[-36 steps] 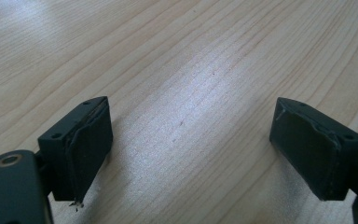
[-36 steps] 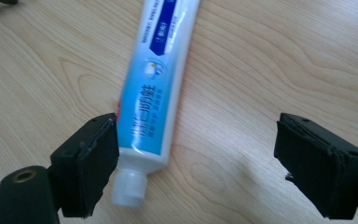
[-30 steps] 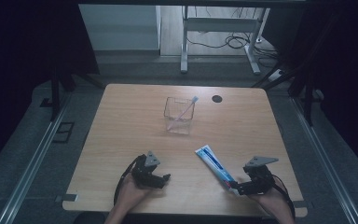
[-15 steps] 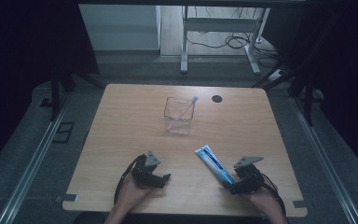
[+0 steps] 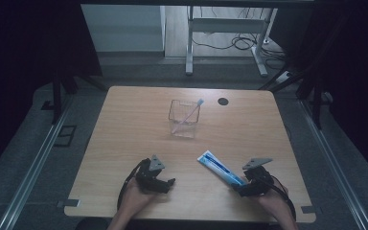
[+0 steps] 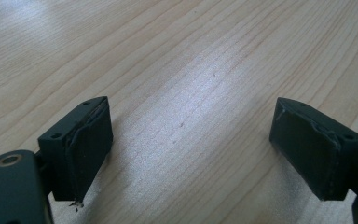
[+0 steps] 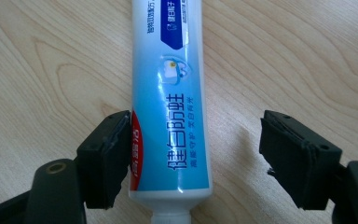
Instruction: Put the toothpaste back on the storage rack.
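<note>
Lab: dark curtains (image 5: 28,43), floor cables (image 5: 230,43).

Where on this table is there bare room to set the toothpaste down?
Bare wood lies along the table's left side beside the clear holder, between holder and left gripper, and on the right past the black disc. It is crowded at the near right, around the toothpaste and right gripper.

- High view: dim overall. The worktop (image 5: 139,143) is the one lit surface; surroundings fall to near black at left and right edges. A paler floor strip shows beyond the far edge.
- High view is soft, with little fine detail; small things read grainy.
- Left gripper view: bright, with a broad pale sheen on the wood grain running from the near edge toward the top left corner. Soft shadows beside each jaw.
- Right gripper view: evenly bright; a mild glare streak on the toothpaste tube (image 7: 172,93); print sharp, bottom edge slightly blurred.
</note>
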The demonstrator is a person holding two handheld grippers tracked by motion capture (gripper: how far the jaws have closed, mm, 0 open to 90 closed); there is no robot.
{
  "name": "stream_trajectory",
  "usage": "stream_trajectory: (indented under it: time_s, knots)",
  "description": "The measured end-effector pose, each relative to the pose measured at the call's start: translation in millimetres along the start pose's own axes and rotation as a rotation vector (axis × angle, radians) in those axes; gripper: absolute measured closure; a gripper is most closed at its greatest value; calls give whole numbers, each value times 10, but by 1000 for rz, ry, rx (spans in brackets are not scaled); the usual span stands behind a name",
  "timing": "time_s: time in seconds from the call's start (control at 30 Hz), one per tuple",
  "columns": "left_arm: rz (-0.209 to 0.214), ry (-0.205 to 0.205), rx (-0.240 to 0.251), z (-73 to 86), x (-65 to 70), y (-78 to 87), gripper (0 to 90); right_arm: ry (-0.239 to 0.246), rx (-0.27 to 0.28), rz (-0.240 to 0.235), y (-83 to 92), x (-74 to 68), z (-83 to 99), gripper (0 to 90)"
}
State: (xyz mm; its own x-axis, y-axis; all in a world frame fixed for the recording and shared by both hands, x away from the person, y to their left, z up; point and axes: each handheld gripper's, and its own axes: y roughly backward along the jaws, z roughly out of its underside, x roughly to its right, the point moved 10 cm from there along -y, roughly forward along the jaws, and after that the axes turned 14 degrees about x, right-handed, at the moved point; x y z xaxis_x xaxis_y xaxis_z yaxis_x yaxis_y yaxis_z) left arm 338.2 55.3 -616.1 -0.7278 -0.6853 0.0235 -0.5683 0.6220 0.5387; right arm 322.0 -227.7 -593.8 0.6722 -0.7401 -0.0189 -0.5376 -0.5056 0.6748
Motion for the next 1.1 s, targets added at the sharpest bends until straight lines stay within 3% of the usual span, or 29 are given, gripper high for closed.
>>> stream_trajectory:
  time_s: [0.47, 0.67, 1.1]
  knots:
    - [0, -1, -1, 0, -1, 0, 133, 40, -75, -56, -211, -127, -175, 282]
    - [-1, 3, -1, 1, 2, 0, 132, 41, -103, -50, -328, -149, -267, 321]
    - [0, -3, -3, 2, -2, 2, 132, 97, -184, -66, -535, -158, -382, 429]
